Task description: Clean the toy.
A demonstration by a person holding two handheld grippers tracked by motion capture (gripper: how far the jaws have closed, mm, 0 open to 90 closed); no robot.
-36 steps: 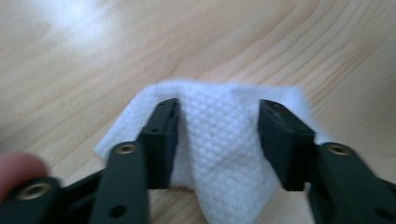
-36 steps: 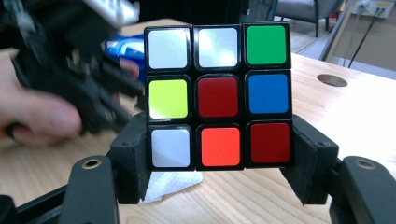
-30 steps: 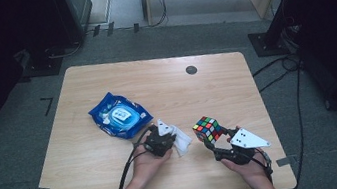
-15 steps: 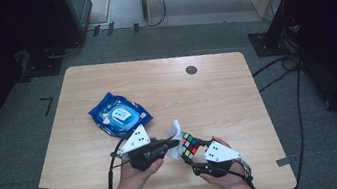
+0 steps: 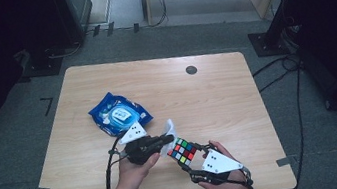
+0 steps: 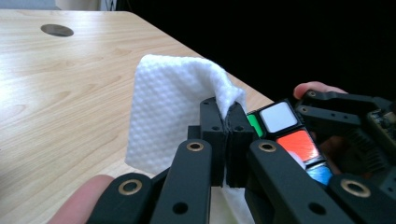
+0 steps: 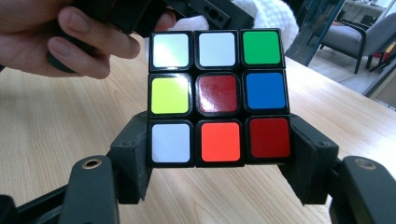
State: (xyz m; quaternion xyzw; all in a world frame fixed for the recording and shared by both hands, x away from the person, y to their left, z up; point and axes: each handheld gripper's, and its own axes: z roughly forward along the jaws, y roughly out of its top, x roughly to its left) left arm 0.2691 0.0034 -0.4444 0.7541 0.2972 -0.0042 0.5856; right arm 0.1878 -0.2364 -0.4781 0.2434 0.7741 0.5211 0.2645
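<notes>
Pale wooden desk [image 5: 216, 92] on grey floor, dark room around. Left claw [image 5: 165, 139] clamped fully shut on a white wipe [image 6: 173, 112], a fold of the cloth pinched between the pads and the rest draping past the tips (textured, dimpled weave). Right claw [image 5: 184, 157] closed partway on a puzzle cube [image 7: 218, 97], jaws pressing its two sides along the bottom row, cube upright and lifted off the desk. Wipe just beyond the left claw's tips, right beside the cube's upper edge; cannot tell whether touching. Cube directly ahead of the left claw, seen there with white, green, orange and blue tiles. Blue wipe packet [image 5: 120, 115] flat on the desk, behind the left claw, apart from it.
</notes>
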